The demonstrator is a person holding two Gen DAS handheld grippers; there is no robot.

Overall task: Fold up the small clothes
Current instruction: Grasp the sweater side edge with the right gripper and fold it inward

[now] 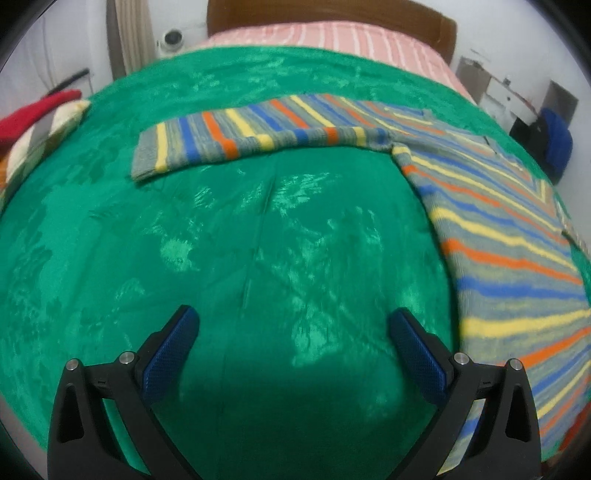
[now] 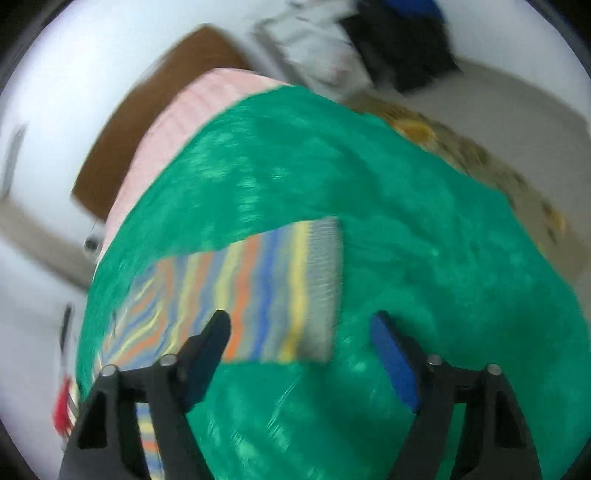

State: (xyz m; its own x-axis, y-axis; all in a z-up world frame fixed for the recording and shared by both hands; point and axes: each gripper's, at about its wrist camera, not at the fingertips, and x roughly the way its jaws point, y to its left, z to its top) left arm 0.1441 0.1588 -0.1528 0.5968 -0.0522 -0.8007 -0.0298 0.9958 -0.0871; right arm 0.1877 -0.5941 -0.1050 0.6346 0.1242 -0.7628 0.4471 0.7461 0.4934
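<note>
A small striped knit sweater (image 1: 491,229) in grey, blue, yellow and orange lies flat on the green blanket (image 1: 240,229). Its body is at the right of the left wrist view and one sleeve (image 1: 236,138) stretches out to the left. My left gripper (image 1: 293,325) is open and empty above bare blanket, below that sleeve and left of the body. In the blurred right wrist view the other sleeve (image 2: 273,295) with its grey cuff (image 2: 323,284) lies just ahead. My right gripper (image 2: 301,328) is open and empty, with the cuff end between its fingers.
The blanket covers a bed with a pink striped sheet (image 1: 332,37) and a brown headboard (image 1: 332,13). A red and checked cloth (image 1: 33,125) lies at the bed's left edge. Floor and dark bags (image 2: 399,48) lie beyond the bed's right side.
</note>
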